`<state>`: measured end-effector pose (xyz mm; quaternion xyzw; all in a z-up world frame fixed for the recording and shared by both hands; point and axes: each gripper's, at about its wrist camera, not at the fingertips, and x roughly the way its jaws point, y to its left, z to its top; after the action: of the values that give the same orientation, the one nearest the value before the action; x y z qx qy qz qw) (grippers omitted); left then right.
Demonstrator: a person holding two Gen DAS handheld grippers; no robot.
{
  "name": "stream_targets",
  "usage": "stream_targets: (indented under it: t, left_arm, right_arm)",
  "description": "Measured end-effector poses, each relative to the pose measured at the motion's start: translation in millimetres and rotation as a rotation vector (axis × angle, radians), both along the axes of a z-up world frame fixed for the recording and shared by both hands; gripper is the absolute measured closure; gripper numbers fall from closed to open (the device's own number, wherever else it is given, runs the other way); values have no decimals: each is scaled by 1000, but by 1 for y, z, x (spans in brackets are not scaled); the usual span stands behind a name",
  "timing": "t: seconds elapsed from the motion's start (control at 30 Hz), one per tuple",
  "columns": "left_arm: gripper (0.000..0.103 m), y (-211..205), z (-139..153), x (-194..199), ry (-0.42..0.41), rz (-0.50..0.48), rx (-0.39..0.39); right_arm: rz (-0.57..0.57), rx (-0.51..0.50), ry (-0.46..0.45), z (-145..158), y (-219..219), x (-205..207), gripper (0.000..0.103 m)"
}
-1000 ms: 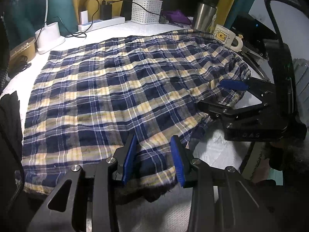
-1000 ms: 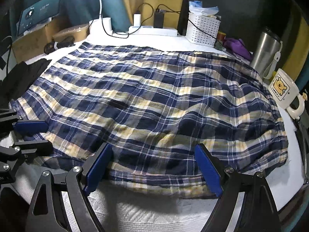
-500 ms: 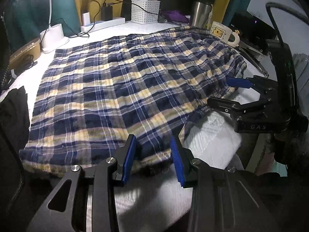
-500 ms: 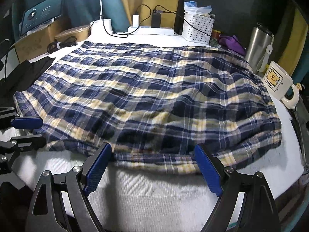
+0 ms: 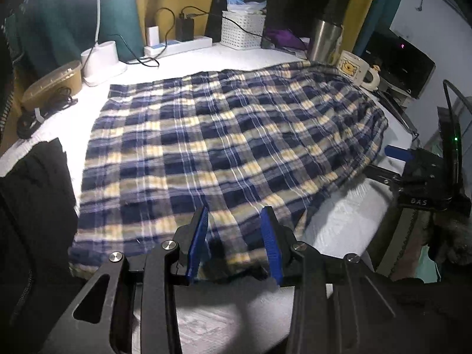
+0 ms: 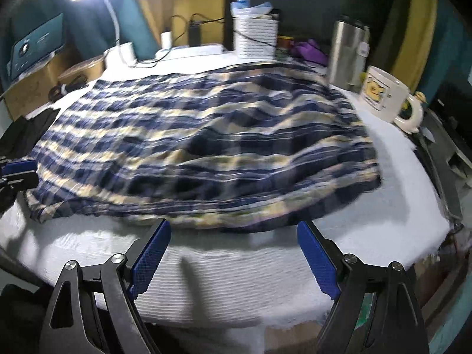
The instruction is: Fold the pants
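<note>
Blue, yellow and white plaid pants (image 5: 224, 147) lie flat on the white towel-covered table (image 5: 339, 224). My left gripper (image 5: 234, 224) hangs over their near edge. Its blue pads stand apart, and the cloth between them lies loose and unpinched. My right gripper (image 6: 233, 233) is wide open above bare towel, just short of the pants (image 6: 206, 147). It also shows in the left wrist view, where the right gripper (image 5: 388, 163) sits at the pants' right edge. In the right wrist view the left gripper (image 6: 17, 174) sits at their left corner. That view is motion-blurred.
A white bear mug (image 6: 386, 97) and a steel tumbler (image 6: 348, 50) stand at the far right. A white basket (image 5: 243, 29), a power strip (image 5: 177, 45) and a lamp base (image 5: 100, 62) line the back. A black garment (image 5: 32, 194) lies on the left.
Both grippers drew back toward the near table edge. The right pads were over the pants' hem and now hang over bare towel. The pants stayed flat.
</note>
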<state>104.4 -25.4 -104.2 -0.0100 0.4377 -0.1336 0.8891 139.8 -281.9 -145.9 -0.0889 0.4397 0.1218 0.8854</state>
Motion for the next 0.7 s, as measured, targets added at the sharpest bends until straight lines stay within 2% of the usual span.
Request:
stream_targets:
  t: [0.3, 0.43, 0.5, 0.7]
  left_arm:
    - [66, 8, 5, 21, 2, 28, 24]
    - [66, 18, 4, 32, 6, 57, 36]
    - [66, 22, 3, 36, 9, 69, 41]
    - [66, 48, -1, 48, 24, 142, 60]
  right_arm:
    - [-99, 46, 0, 4, -40, 16, 14]
    - [-136, 99, 14, 2, -53, 23, 13]
    - [-144, 120, 22, 1, -56, 27, 9]
    - [-148, 186, 49, -3, -60, 36, 7]
